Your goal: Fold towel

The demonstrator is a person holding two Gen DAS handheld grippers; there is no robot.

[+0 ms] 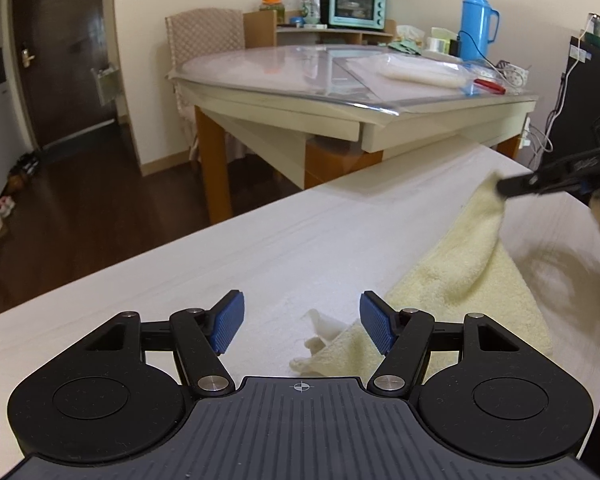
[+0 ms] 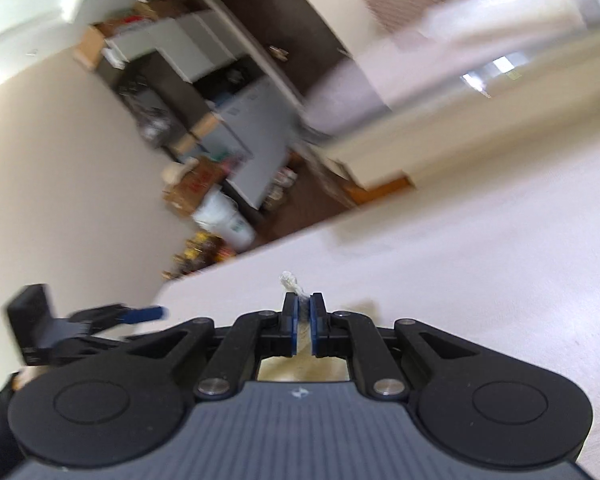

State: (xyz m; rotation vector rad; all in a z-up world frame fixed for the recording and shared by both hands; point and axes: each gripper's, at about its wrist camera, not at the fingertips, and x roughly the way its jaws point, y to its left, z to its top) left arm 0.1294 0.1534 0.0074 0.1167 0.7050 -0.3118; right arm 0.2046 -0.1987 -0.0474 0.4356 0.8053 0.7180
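A pale yellow towel [image 1: 468,280] lies on the white table [image 1: 260,248] at the right, with a near corner and its white tag between my left fingers. My left gripper [image 1: 302,326] is open and low over that corner, holding nothing. My right gripper [image 1: 508,188] is shut on the towel's far corner and lifts it off the table. In the right wrist view its pads [image 2: 304,320] pinch the towel's edge [image 2: 290,280], and towel shows under the jaws. The left gripper [image 2: 140,314] shows at the left there, blurred.
A second table [image 1: 340,92] under clear plastic stands behind, with a blue flask [image 1: 476,24], a teal oven [image 1: 356,4] and bags. A chair [image 1: 204,40] and a dark door [image 1: 60,52] are at the left. The white table's far edge drops to a dark floor [image 1: 100,208].
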